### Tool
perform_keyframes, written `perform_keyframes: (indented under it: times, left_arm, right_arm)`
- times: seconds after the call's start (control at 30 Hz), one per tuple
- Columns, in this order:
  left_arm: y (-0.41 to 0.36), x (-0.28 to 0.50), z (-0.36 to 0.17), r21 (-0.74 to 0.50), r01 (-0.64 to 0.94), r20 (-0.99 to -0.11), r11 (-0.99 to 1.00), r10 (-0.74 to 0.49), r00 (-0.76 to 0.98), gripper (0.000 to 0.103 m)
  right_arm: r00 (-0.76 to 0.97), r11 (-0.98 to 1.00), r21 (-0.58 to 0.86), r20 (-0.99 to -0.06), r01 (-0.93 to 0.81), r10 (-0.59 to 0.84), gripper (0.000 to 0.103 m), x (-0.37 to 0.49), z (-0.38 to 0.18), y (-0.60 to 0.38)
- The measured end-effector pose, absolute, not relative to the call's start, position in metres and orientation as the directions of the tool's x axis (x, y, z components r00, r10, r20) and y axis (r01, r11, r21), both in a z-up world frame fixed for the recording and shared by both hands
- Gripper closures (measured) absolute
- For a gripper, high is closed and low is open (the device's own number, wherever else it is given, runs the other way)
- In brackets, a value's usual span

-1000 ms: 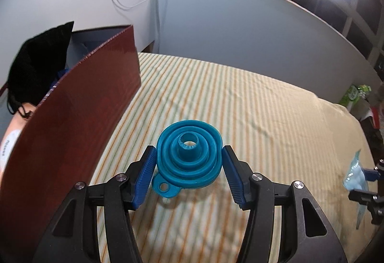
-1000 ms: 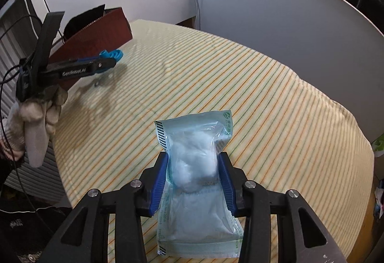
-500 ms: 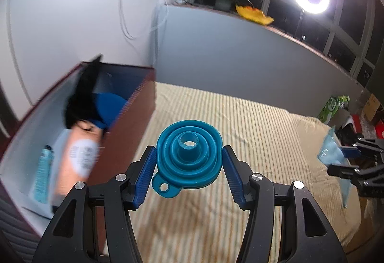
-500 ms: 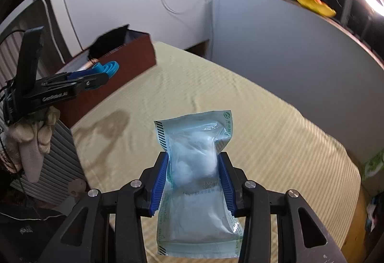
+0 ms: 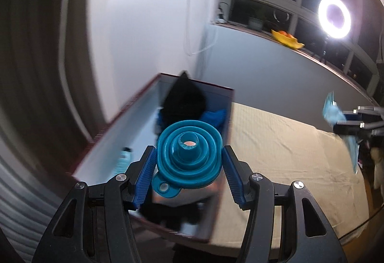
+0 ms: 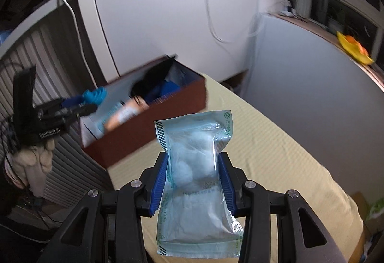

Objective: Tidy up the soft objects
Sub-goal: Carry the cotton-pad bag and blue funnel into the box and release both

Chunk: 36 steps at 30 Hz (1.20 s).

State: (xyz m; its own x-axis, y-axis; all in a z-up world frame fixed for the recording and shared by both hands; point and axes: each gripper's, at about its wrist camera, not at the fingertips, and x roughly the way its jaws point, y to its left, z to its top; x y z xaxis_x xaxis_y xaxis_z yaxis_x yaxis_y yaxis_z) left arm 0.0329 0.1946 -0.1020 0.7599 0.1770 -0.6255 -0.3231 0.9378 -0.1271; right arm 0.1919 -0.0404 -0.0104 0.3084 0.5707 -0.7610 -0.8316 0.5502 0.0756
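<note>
My left gripper [image 5: 189,164] is shut on a blue collapsible funnel [image 5: 189,155] and hangs over the open red-brown box [image 5: 223,181]. The same funnel [image 6: 94,96] and left gripper [image 6: 79,104] show at the left of the right wrist view, above the box [image 6: 156,128]. My right gripper [image 6: 193,181] is shut on a clear bag of white cotton [image 6: 194,167], held above the striped bed cover [image 6: 276,150]. That bag [image 5: 332,111] appears at the far right of the left wrist view. A black pouch [image 5: 183,99] and other items lie inside the box.
A grey partition wall [image 5: 276,80] stands behind the bed. A ring light [image 5: 334,17] shines at the upper right. White cupboard doors [image 6: 156,10] rise behind the box. A ribbed radiator [image 6: 55,70] sits at the left. A gloved hand [image 6: 33,167] holds the left gripper.
Both grippers have risen and swung left toward the box. The funnel, earlier over the striped cover, now hangs over the box's open top. Both grips are unchanged.
</note>
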Motion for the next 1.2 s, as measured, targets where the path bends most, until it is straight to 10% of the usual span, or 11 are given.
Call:
perform_keyframes:
  times: [0.93,1.2]
  left_arm:
    - [0.258,0.046,-0.135,-0.133,-0.382,-0.671,0.914,0.201,0.714,0.048]
    - [0.265,0.048,-0.14,-0.171,-0.39,-0.685,0.905,0.175,0.707,0.041]
  right_arm:
    - [0.166,0.444,0.154,-0.782,-0.883,0.601,0.063,0.219,-0.03,0.187]
    - [0.18,0.472,0.158,-0.785,-0.867,0.593,0.039,0.223,-0.038,0.203]
